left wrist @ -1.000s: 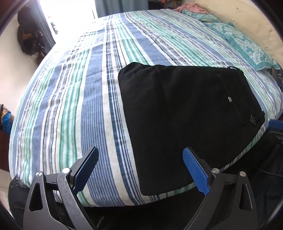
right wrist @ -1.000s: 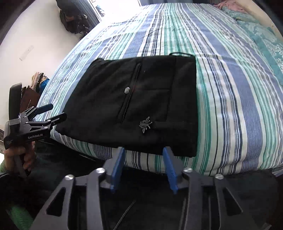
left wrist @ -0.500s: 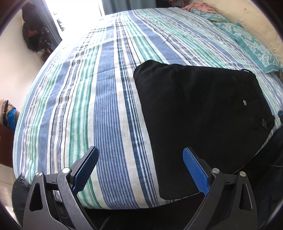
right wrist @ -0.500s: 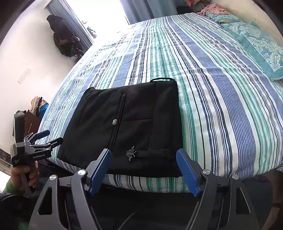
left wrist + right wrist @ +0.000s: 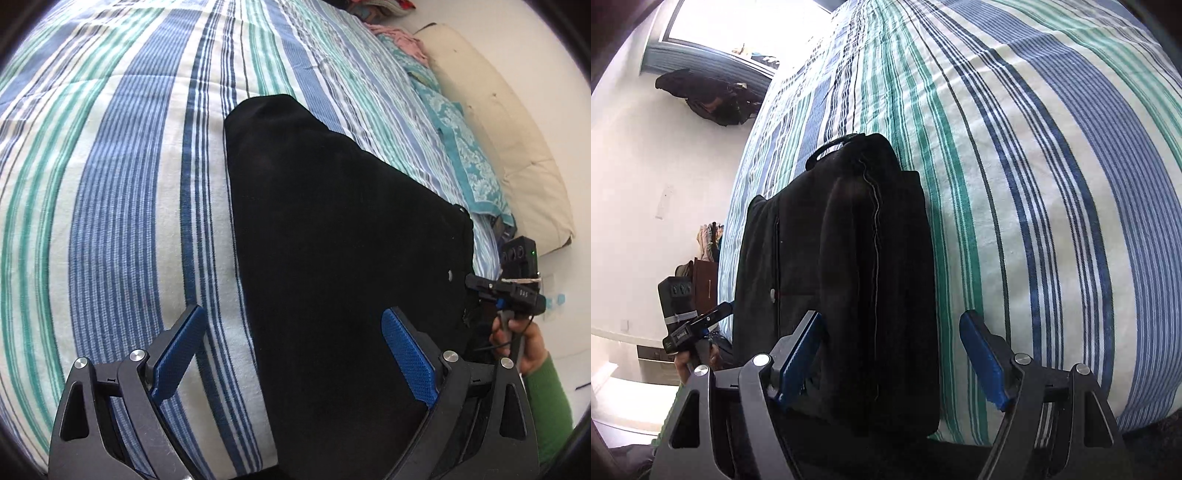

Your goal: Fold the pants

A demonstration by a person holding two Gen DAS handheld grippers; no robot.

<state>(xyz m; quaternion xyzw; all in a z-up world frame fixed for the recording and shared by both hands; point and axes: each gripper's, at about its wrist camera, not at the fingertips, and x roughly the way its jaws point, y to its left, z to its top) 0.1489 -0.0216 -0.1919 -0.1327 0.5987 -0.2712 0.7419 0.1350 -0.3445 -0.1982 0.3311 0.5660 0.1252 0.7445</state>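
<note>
The black pants (image 5: 332,258) sit folded into a compact rectangle at the near edge of the striped bed (image 5: 110,184) (looks basically done), with the left gripper (image 5: 291,354) and right gripper (image 5: 890,354) both spread wide, empty, straddling the pants' opposite ends, probably to square it up

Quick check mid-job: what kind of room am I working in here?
Most likely a bedroom: the folded black pants lie on a bed with a striped sheet, a teal patterned pillow and clothes hanging by the window.

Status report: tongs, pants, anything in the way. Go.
Left tongs open, right tongs open, both empty. Black pants folded flat at the edge of the striped bed. Nothing in the way.
</note>
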